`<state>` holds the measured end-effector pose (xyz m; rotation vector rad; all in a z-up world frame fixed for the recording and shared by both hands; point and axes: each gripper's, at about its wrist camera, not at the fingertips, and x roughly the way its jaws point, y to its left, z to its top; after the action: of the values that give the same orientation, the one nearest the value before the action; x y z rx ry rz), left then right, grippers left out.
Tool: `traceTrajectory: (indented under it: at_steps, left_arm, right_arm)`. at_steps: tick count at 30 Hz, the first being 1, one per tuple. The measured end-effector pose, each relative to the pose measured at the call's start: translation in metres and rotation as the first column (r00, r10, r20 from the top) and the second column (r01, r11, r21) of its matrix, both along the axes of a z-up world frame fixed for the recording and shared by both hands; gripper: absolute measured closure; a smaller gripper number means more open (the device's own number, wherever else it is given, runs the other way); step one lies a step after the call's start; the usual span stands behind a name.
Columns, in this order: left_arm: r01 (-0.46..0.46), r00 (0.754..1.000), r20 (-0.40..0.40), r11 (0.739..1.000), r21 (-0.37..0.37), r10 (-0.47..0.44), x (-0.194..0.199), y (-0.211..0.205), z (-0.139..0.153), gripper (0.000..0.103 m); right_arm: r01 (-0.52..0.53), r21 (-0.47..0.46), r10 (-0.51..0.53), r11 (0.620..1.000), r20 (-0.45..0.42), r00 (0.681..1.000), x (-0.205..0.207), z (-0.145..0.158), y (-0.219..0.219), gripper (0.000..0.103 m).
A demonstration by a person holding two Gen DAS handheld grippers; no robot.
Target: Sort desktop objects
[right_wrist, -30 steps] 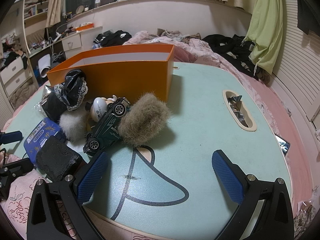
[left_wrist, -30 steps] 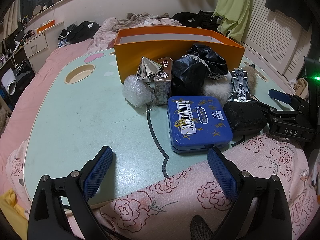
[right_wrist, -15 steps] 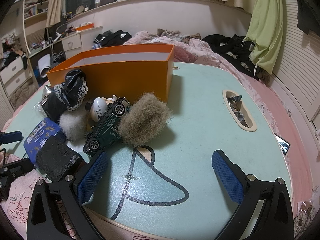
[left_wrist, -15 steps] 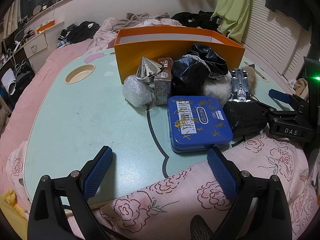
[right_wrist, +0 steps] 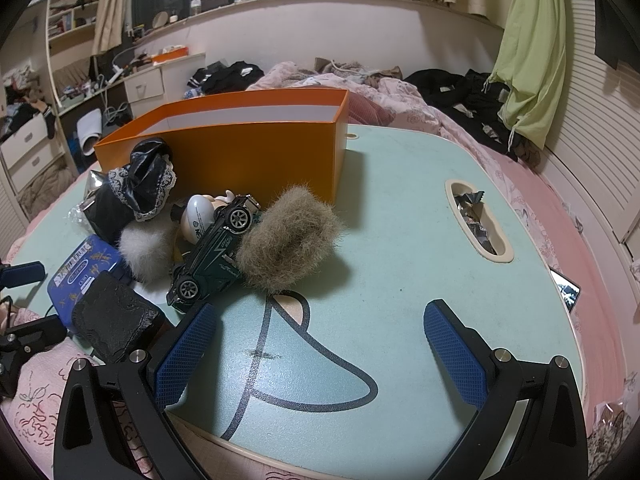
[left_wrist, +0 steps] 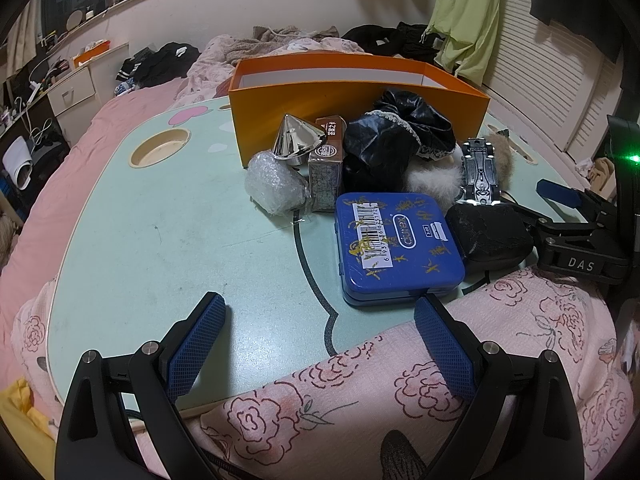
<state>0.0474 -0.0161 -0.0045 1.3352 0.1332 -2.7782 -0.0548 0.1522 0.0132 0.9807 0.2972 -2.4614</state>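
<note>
An orange box (left_wrist: 352, 98) (right_wrist: 256, 140) stands open at the back of the mint-green table (left_wrist: 160, 216). In front of it lie a blue tin (left_wrist: 396, 246), a black pouch (left_wrist: 488, 234) (right_wrist: 112, 326), a silver cone (left_wrist: 296, 140), a brown carton (left_wrist: 326, 164), a bubble-wrap bundle (left_wrist: 274, 186), a black lace-trimmed bag (left_wrist: 396, 140) (right_wrist: 138, 184), a dark green toy car (right_wrist: 216, 248), a brown fur ball (right_wrist: 292, 240) and a white fur ball (right_wrist: 146, 248). My left gripper (left_wrist: 320, 340) is open over the near table edge. My right gripper (right_wrist: 320, 350) is open, right of the pile, holding nothing.
A white toy figure (right_wrist: 200, 216) lies behind the car. The table has a round cup recess (left_wrist: 160, 152) at the left and a slot holding foil wrappers (right_wrist: 476, 220) at the right. A pink floral quilt (left_wrist: 400, 392) borders the near edge.
</note>
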Motion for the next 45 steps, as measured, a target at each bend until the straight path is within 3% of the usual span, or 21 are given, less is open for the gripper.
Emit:
traceTrajectory:
  at_steps: [7,13,16,25,28,31,34,36,38,40,45]
  left_arm:
    - [0.013,1.000,-0.019,0.998,0.064,-0.011,-0.008,-0.002,0.013,0.008]
    - [0.061,0.996,-0.058,0.998,-0.009,-0.061,-0.029,0.016,0.029,0.008]
    - [0.077,0.996,-0.039,0.997,-0.014,-0.078,-0.039,0.021,0.028,0.008]
    - [0.094,0.995,-0.050,0.995,0.045,-0.091,-0.040,0.015,0.023,0.033]
    - [0.085,0.995,-0.060,0.996,0.032,-0.083,-0.035,0.016,0.023,0.034]
    - [0.072,0.995,-0.066,0.997,-0.014,-0.073,-0.032,0.019,0.024,0.034]
    - [0.088,0.995,-0.050,0.996,-0.011,-0.089,-0.038,0.022,0.024,0.033]
    - [0.087,0.996,-0.020,0.996,-0.005,-0.087,-0.046,0.023,0.021,0.033]
    - [0.091,0.996,0.016,0.996,-0.003,-0.091,-0.056,0.024,0.016,0.033]
    - [0.097,0.994,0.056,0.995,0.000,-0.097,-0.064,0.025,0.009,0.032]
    - [0.119,0.993,0.024,0.993,-0.019,-0.118,-0.057,0.030,0.007,0.036]
  right_arm:
    - [-0.006,-0.003,0.006,1.000,-0.003,1.000,0.001,0.000,0.000,0.000]
    - [-0.008,-0.004,0.008,1.000,-0.004,1.000,0.002,0.001,0.000,0.000]
    - [-0.009,-0.005,0.009,1.000,-0.004,1.000,0.006,0.002,-0.001,0.000]
    - [-0.055,0.000,0.055,0.999,0.012,0.998,0.017,0.004,0.006,0.000]
    - [-0.068,-0.017,0.068,0.998,-0.027,0.997,0.027,0.003,0.016,0.000]
    - [-0.041,-0.053,0.040,0.998,-0.014,0.999,0.030,0.005,0.025,0.000]
    - [-0.084,-0.082,0.080,0.993,-0.053,0.995,0.045,0.014,0.020,0.000]
    - [-0.119,-0.041,0.113,0.992,-0.130,0.985,0.061,0.024,0.010,0.000]
    - [-0.149,-0.021,0.144,0.989,-0.154,0.978,0.069,0.030,0.000,0.000]
    - [-0.197,-0.022,0.192,0.980,-0.145,0.971,0.071,0.034,-0.009,0.000]
    - [-0.251,-0.032,0.247,0.967,-0.099,0.964,0.066,0.032,-0.019,0.000]
